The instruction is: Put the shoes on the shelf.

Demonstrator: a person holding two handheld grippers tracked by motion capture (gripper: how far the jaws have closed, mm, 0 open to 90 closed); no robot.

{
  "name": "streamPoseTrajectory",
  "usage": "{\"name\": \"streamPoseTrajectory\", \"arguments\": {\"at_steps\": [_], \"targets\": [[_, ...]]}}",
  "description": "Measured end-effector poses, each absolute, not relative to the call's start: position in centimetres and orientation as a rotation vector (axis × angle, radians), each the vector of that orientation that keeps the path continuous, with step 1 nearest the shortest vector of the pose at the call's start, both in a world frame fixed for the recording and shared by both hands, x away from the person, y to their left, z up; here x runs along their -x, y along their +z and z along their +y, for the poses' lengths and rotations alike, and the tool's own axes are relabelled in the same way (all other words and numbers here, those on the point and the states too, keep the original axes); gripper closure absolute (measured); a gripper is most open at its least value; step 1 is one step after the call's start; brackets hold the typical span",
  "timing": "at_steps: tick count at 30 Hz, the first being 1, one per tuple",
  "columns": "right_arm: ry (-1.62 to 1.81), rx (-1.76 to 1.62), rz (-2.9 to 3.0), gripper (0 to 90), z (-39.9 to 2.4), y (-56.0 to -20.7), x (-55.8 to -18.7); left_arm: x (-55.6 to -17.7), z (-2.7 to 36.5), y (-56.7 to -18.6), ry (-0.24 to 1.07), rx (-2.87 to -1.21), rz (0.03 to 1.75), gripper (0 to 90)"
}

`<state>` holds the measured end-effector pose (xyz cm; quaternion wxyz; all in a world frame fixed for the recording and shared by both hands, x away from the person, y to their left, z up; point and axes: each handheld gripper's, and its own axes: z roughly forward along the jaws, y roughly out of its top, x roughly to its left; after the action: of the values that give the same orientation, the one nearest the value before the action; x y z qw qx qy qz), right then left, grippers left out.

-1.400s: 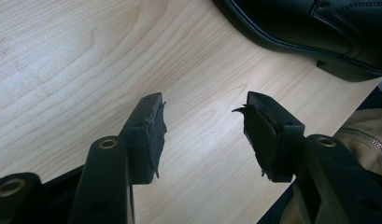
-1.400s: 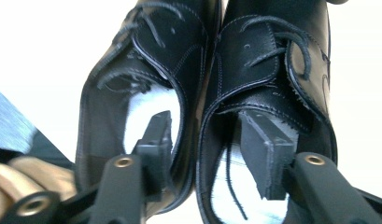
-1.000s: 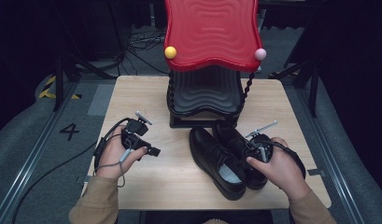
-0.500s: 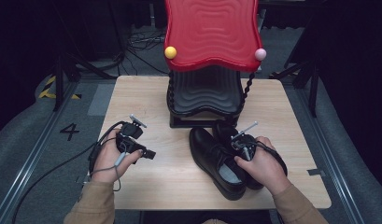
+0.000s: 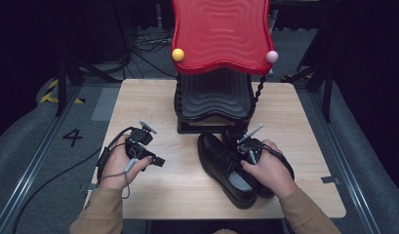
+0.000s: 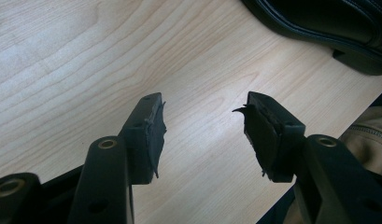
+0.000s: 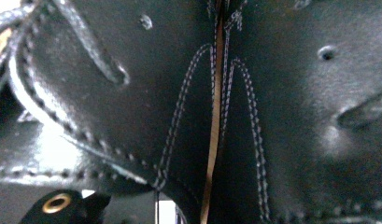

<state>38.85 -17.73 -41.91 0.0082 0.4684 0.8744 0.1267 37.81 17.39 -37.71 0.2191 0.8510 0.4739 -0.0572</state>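
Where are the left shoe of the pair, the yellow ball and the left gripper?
Left shoe (image 5: 217,160), high view, its laced upper.
Yellow ball (image 5: 178,54), high view, its middle.
Left gripper (image 6: 205,119), left gripper view, between its fingertips.

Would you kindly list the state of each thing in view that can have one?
Left gripper: open, nothing between its fingers, over bare table.
Right gripper: down on the shoes, jaws have just been closing; grip hidden.
Left shoe: upright, on the table.
Right shoe: upright, beside the other.
Red-topped stand: upright.
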Motion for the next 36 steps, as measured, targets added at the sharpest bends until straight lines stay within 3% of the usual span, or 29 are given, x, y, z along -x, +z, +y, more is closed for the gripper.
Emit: {"name": "streamPoseTrajectory", "arguments": {"at_steps": [12, 20, 26, 36], "targets": [[0.344, -1.416, 2.703, 63.1, -16.6, -42.2, -39.0, -38.4, 16.6, -37.6, -0.163, -2.365, 1.275, 47.8], [0.344, -1.441, 2.717, 69.2, -16.8, -42.1, -39.2, -38.8, 16.4, -37.5, -0.164, -2.365, 1.268, 47.8], [0.384, -1.468, 2.727, 79.7, -17.5, -41.6, -39.4, -38.9, 16.7, -37.4, -0.16, -2.358, 1.262, 47.9], [0.422, -1.432, 2.755, 81.7, -18.7, -40.4, -39.1, -38.5, 17.8, -37.2, -0.152, -2.328, 1.286, 48.0]]}}
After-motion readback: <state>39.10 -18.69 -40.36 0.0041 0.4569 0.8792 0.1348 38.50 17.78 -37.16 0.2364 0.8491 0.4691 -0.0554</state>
